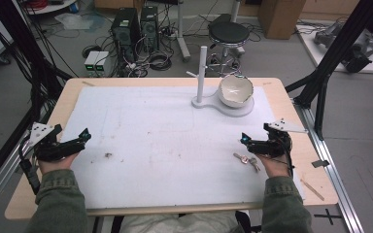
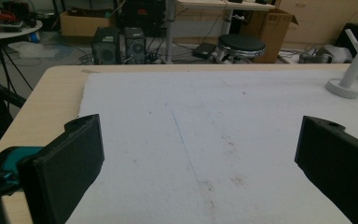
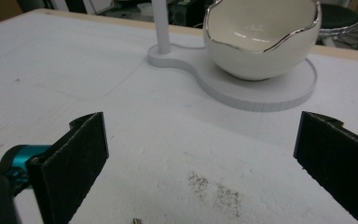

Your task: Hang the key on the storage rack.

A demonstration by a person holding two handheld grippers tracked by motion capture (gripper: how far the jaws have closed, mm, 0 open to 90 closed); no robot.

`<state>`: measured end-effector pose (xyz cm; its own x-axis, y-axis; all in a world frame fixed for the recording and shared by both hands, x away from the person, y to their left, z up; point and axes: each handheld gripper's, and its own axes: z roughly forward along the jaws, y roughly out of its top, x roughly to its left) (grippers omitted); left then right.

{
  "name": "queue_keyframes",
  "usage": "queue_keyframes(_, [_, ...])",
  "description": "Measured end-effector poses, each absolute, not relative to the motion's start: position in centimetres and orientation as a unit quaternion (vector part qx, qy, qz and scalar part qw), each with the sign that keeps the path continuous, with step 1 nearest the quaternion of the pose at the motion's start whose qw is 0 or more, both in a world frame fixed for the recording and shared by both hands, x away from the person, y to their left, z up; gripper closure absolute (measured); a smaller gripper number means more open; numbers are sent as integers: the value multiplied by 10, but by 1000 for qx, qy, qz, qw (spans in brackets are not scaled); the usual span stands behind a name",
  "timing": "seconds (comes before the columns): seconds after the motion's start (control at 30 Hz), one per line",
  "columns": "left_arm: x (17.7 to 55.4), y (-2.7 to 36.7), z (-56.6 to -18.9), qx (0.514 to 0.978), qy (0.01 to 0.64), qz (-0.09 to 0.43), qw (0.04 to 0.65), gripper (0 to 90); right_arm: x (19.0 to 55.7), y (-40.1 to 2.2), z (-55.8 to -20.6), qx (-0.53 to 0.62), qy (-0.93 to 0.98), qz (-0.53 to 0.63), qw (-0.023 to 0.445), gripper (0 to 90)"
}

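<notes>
A white egg-shaped bowl (image 1: 235, 91) (image 3: 261, 42) with a jagged silver rim sits on a white stand base (image 1: 245, 109) (image 3: 279, 95) at the back right of the mat. A thin white post (image 1: 202, 73) (image 3: 161, 23) rises from the same base. A small bunch of keys (image 1: 246, 159) lies on the mat just in front of my right gripper (image 1: 244, 140) (image 3: 200, 149), which is open and holds nothing. My left gripper (image 1: 84, 136) (image 2: 200, 140) hovers at the mat's left edge, jaws wide apart over bare mat.
A white foam mat (image 1: 150, 145) covers most of the wooden table (image 1: 34, 194). A thin wooden stick (image 1: 312, 189) lies at the front right corner. Behind the table stand a black stool (image 1: 228, 34), computer towers (image 1: 126, 29) and cables. Black frame struts (image 1: 330, 63) flank the right side.
</notes>
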<state>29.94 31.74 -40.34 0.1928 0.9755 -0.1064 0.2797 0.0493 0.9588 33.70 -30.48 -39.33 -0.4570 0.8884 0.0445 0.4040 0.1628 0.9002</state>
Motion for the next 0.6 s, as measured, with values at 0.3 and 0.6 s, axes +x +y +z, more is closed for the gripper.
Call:
queue_keyframes(0.3, [300, 317, -404, 595, 527, 350, 496, 17, 341, -296, -396, 435, 756, 430, 233, 19])
queue_keyframes(0.6, [300, 317, -404, 594, 527, 350, 496, 17, 344, -290, -400, 422, 783, 404, 211, 19])
